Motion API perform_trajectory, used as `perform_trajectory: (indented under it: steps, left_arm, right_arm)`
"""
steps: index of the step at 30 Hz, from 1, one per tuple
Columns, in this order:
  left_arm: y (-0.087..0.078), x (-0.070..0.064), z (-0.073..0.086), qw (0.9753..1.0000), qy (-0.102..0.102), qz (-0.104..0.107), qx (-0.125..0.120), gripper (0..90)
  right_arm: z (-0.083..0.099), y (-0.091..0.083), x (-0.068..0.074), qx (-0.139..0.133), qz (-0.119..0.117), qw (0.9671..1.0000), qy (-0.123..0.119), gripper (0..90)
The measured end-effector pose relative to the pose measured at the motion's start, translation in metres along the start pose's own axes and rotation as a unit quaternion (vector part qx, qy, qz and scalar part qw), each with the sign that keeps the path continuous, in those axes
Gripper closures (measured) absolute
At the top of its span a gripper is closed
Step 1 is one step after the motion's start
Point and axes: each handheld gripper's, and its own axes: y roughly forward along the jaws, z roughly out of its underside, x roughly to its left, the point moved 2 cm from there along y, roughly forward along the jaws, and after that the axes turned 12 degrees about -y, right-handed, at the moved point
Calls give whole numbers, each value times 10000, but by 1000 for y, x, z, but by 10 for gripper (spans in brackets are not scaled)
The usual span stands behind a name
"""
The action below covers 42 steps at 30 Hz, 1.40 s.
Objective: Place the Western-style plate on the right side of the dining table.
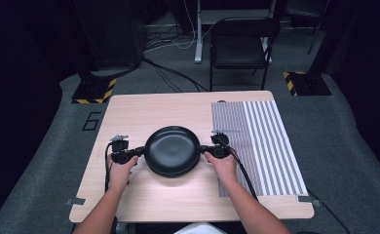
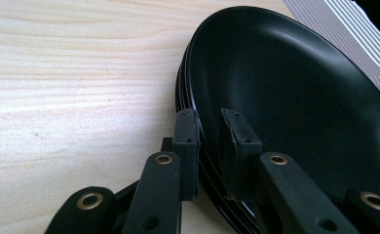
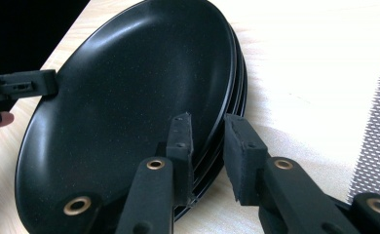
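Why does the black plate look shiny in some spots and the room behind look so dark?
High view: a light from above puts a pale sheen on the top plate and brightens the table, while the floor beyond stays dim. Left gripper view: soft glare along the plate's rim; the near jaws look slightly blurred. Right gripper view: similar sheen near the plate's top.

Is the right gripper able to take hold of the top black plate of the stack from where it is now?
Probably yes. The right gripper is already at the stack's rim, its jaws open astride the edge of the top plate. Nothing lies between them, and the left gripper straddles the opposite rim.
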Motion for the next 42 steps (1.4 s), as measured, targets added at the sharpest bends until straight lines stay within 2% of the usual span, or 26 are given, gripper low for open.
perform_trajectory:
  steps: [2,3,4,5,8,11,15,20,21,22,26,27,29,31,34,35,38,39,42]
  left_arm:
    - [-1,-1,0,10000,-53,52,-13,799]
    - [-1,-1,1,9998,-135,143,-1,805]
    - [-1,-1,1,9998,-135,143,-1,805]
    - [-1,-2,1,9999,-108,97,-19,805]
    - [0,-2,1,9999,-82,73,-57,805]
    - [1,-2,1,9999,-70,95,-72,806]
    - [2,-2,1,9998,-138,114,-87,808]
    - [1,-1,1,9995,-287,156,-52,810]
    - [2,0,0,9988,-450,203,-60,812]
    - [3,0,-1,9984,-521,221,-37,813]
    - [4,-1,-3,9985,-509,177,-31,816]
    - [3,-3,-1,9990,-427,114,-14,818]
    - [3,-4,-1,9988,-472,103,-7,819]
    - [3,-6,1,9986,-481,191,140,818]
    - [6,-8,1,9985,-494,205,130,810]
    - [8,-10,1,9990,-407,138,136,806]
    - [10,-10,2,9990,-383,168,179,797]
    - [14,-11,4,9980,-532,264,220,776]
    - [18,-13,6,9981,-507,260,228,755]
  right_arm:
    - [0,0,0,-7,11,10000,31,743]
    - [1,-1,-1,-91,84,9999,69,749]
    - [1,-1,-1,-91,84,9999,69,749]
    - [1,-2,-3,-111,9,9997,203,753]
    - [2,-2,-5,-123,-71,9994,316,750]
    - [4,1,-6,-20,-132,9993,356,728]
    - [3,2,-5,-27,-77,9993,364,732]
    - [3,1,-6,-39,-98,9990,445,736]
    - [3,1,-6,-39,-98,9989,446,736]
    - [3,2,-6,-39,-100,9990,440,736]
    - [3,2,-8,-45,-145,9986,499,737]
    - [3,2,-8,-43,-146,9987,496,739]
    - [3,2,-8,-30,-147,9986,507,736]
    - [3,2,-8,-27,-181,9982,576,733]
    - [3,2,-10,-19,-234,9978,626,726]
    - [3,2,-10,-38,-245,9976,653,726]
    - [3,1,-11,-56,-239,9976,649,727]
    - [2,-2,-12,-80,-193,9977,650,733]
    - [0,-4,-14,-104,-147,9975,684,739]
